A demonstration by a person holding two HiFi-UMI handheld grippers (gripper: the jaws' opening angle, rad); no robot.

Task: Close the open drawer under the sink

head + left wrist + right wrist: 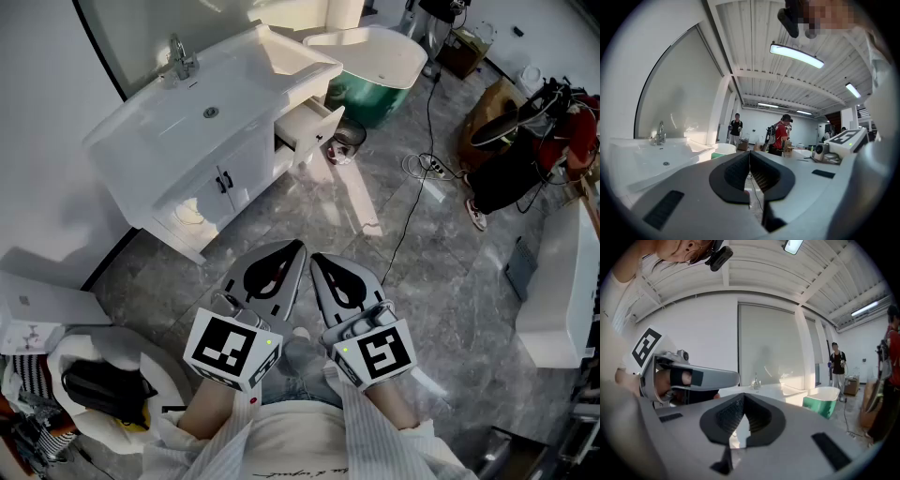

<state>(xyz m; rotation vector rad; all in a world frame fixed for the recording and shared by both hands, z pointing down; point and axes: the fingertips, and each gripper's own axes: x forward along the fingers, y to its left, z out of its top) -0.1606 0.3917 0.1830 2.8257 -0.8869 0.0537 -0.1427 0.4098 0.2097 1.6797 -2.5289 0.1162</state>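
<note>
The white sink cabinet point(202, 141) stands at the upper left of the head view, with a tap point(181, 58) on top. Its drawer point(312, 125) juts out open at the cabinet's right end. Both grippers are held side by side low in the middle, well short of the cabinet, above the grey floor. My left gripper point(297, 248) is shut with nothing in it, and so is my right gripper point(316, 259). In the left gripper view the jaws point(749, 153) meet, the sink point(647, 157) at left. The right gripper view shows its jaws point(744, 396) closed, the sink point(761, 389) beyond.
A white and green tub point(375, 66) stands just past the open drawer. A white plank point(360, 201) and a black cable point(411, 192) lie on the floor between. Bags point(525, 141) and a white box point(555, 286) sit at right. People point(780, 133) stand far off.
</note>
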